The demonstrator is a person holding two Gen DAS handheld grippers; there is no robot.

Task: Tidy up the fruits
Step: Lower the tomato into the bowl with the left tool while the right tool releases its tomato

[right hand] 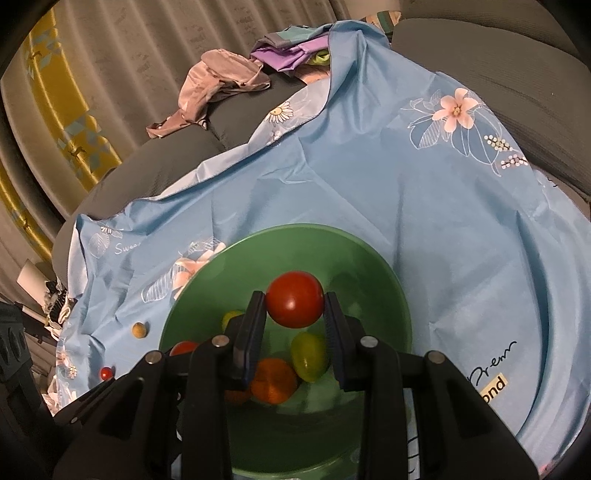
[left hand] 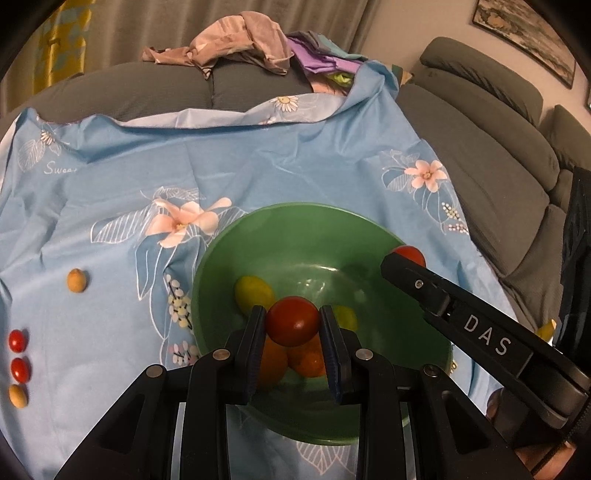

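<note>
Right wrist: red tomato (right hand: 294,299) above green bowl (right hand: 388,280).

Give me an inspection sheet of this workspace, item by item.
Surface: blue floral cloth spread over a grey sofa.
Job's things: green bowl holding yellow and orange fruits; loose on the cloth at left, a tan fruit, two red ones and another tan one.
Clutter: heap of clothes on the sofa back.
Grippers: left gripper shut on a red tomato over the bowl; right gripper shut on a second red tomato, also over the bowl.
Cables: nothing seen.
Surroundings: curtains, framed picture.
</note>
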